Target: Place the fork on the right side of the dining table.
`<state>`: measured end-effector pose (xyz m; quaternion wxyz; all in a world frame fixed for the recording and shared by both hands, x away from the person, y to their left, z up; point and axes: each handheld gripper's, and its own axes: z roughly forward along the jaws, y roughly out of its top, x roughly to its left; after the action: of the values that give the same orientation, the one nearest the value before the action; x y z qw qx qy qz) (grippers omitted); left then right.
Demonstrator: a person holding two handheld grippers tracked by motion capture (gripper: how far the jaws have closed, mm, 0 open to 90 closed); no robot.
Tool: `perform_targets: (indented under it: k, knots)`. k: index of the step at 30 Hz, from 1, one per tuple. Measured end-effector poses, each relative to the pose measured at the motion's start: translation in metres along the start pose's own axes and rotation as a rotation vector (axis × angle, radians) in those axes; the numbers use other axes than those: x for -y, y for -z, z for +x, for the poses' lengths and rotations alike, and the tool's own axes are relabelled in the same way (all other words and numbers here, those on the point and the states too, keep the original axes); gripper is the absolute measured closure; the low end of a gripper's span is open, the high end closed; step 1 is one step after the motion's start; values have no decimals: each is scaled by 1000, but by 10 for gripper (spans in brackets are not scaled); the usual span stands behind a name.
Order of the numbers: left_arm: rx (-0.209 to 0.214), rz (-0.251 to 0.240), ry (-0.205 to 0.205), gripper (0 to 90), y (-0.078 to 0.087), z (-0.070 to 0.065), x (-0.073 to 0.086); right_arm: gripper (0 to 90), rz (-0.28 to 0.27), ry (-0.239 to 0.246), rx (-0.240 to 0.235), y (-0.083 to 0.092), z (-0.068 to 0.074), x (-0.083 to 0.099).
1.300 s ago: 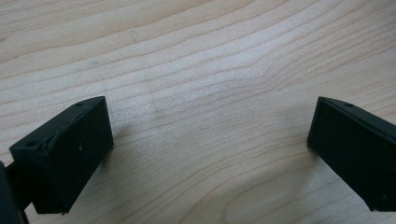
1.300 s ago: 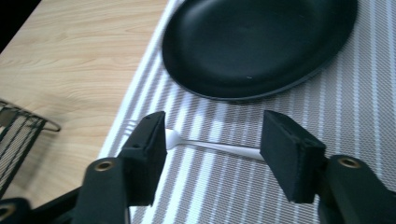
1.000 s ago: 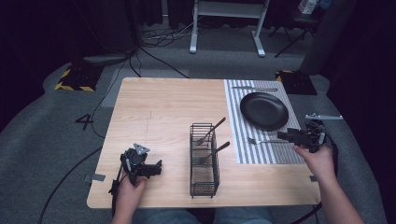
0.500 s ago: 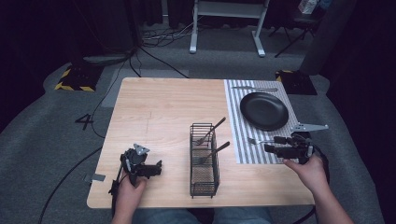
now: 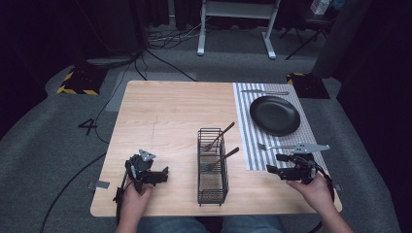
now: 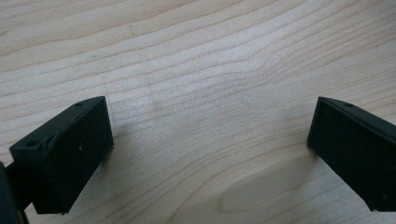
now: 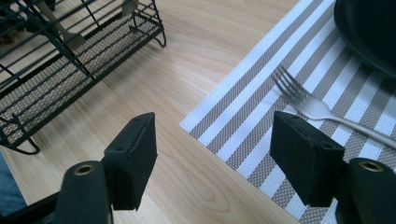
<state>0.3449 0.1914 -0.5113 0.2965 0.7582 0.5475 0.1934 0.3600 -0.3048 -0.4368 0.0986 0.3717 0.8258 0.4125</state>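
While the right tool (image 5: 273, 163) hangs over the near edge of the striped placemat (image 5: 248, 145) with its jaws wide apart and empty, a silver fork (image 5: 272, 146) lies flat on the mat just beyond it, near the black plate (image 5: 274, 114). Its long axis runs across the counter (image 5: 165, 116), tines toward the black wire caddy (image 5: 212, 167). Bare wood separates mat and caddy. Well apart, the left tool (image 5: 163, 175) rests on bare wood, also wide open and empty.
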Motion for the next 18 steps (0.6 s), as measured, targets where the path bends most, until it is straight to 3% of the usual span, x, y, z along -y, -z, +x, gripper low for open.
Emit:
perform_targets:
  k: [11,18]
  knots:
    - [0,0,0,2,0,0,0,324,26,9,27,-16,-4,30]
    - [0,0,0,2,0,0,0,323,37,62,31,-25,0,43]
